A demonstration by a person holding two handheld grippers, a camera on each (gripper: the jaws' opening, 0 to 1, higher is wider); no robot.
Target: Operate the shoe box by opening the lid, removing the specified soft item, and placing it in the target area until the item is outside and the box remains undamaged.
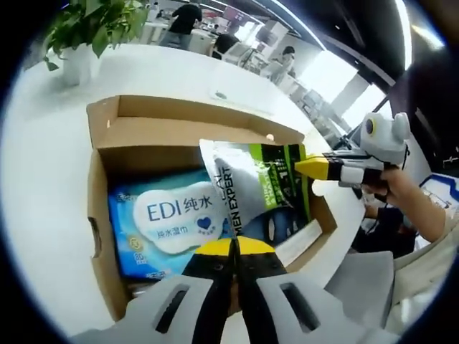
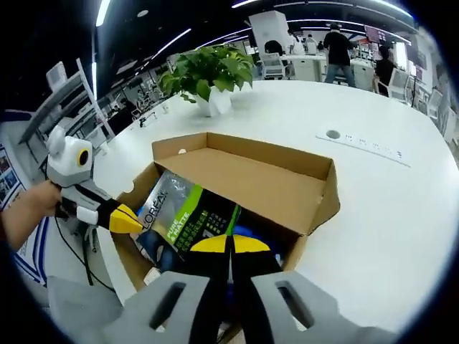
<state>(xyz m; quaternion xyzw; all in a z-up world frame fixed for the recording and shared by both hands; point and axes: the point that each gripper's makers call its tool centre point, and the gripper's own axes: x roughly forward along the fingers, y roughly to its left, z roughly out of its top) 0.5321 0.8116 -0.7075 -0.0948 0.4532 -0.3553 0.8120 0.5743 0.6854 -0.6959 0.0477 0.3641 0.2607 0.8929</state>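
Lid open. Both hand-held grippers, left (image 1: 233,247) & right (image 2: 229,245), pinch L'Oréal pouch (image 1: 258,188), lifting it clear of shoe box (image 1: 100,215).

Both your grippers are closed, tips meeting over the box.

Left gripper (image 1: 234,247): jaws pressed together, yellow tips touching. Right gripper (image 2: 229,245): same, jaws together at the tips. In the left gripper view your right hand (image 1: 401,188) grips its handle from the right side; in the right gripper view your left hand (image 2: 32,204) grips its handle at the left.
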